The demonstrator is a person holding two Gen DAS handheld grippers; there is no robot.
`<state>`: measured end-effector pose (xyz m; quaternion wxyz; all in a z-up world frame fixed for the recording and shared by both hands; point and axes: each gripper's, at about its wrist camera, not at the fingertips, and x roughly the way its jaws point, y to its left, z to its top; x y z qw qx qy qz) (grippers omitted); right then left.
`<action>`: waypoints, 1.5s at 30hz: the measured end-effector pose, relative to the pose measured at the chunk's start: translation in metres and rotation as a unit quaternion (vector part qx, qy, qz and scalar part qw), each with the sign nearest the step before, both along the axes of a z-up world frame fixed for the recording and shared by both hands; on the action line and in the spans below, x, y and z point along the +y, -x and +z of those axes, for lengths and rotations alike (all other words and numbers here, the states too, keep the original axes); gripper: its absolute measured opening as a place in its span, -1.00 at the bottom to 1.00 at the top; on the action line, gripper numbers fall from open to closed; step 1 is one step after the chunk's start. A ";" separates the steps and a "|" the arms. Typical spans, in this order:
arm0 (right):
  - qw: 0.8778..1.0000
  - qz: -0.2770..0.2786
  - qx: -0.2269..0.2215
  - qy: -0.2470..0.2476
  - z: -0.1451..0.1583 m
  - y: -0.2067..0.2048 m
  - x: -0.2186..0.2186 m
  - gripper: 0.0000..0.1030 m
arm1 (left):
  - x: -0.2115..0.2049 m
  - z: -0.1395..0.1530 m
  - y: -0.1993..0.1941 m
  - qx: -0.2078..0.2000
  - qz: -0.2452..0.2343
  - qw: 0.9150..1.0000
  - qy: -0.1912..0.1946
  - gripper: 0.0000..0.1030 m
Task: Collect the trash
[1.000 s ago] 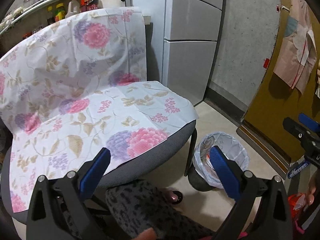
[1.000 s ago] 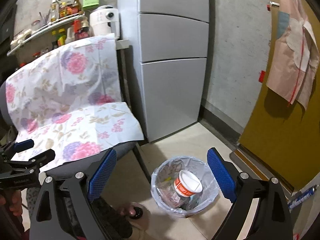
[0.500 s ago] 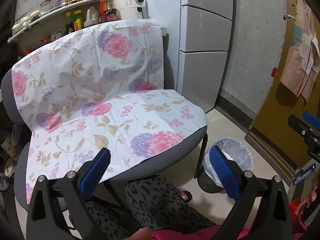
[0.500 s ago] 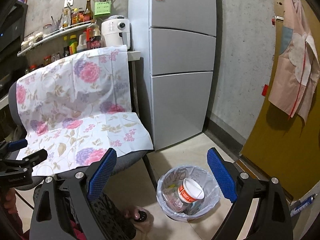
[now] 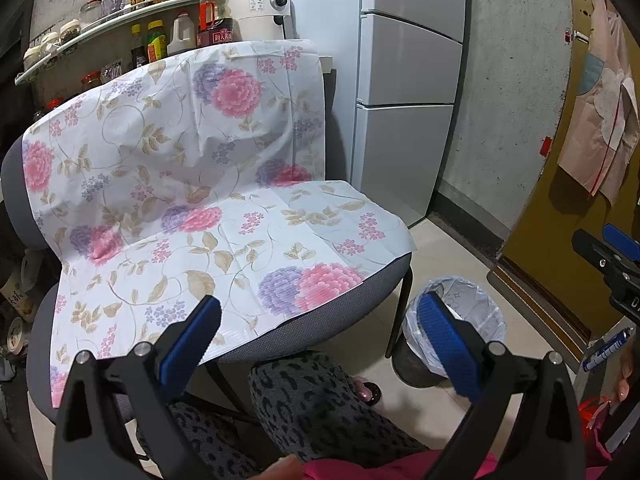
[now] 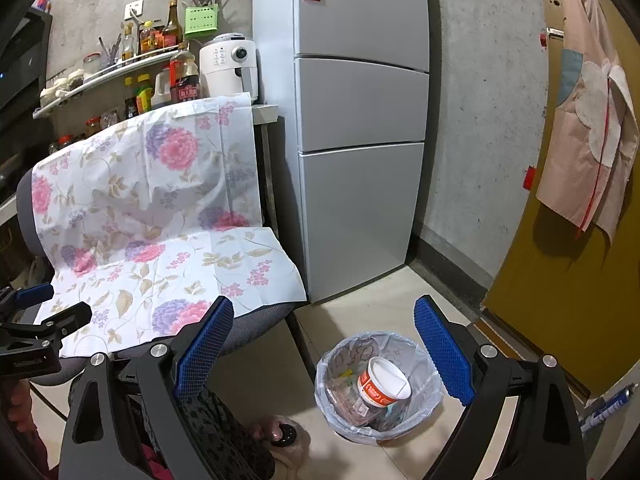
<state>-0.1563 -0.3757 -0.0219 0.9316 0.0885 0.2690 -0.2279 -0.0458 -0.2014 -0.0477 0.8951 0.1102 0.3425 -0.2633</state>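
A small bin lined with a white bag (image 6: 424, 408) stands on the floor by the chair's front leg. Inside it lies a white paper cup with a red band (image 6: 384, 386) on top of crumpled wrappers. My right gripper (image 6: 324, 346) hovers open above the bin with nothing between its blue pads. My left gripper (image 5: 320, 334) is open too, empty, held over the chair's front edge and a patterned trouser leg. In the left wrist view the bin (image 5: 472, 320) shows partly behind the right finger. The floral sheet on the chair (image 5: 224, 216) has nothing lying on it.
A grey chair (image 6: 256, 322) draped in a floral sheet stands left of a tall silver fridge (image 6: 360, 128). A shelf of bottles (image 5: 132, 24) and a white appliance (image 5: 262, 10) sit behind it. A yellow door (image 6: 580, 280) with a hanging pink apron closes the right side. A person's leg (image 5: 320, 400) and foot lie below.
Both grippers have risen and pulled back, so the chair and bin look smaller and lower in view. Both stay open and empty. The cup rests unmoved in the bin.
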 end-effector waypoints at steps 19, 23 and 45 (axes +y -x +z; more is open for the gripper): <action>1.000 0.000 0.002 -0.001 -0.002 0.001 -0.003 0.77 | 0.000 0.000 0.000 0.001 -0.002 1.000 0.002 0.87; 1.000 0.001 0.001 -0.001 -0.002 0.001 -0.004 0.77 | 0.000 0.000 0.001 0.002 0.000 1.000 0.002 0.87; 1.000 -0.002 0.005 -0.004 -0.006 -0.001 -0.006 0.77 | 0.004 0.002 0.002 -0.013 0.009 1.000 0.000 0.87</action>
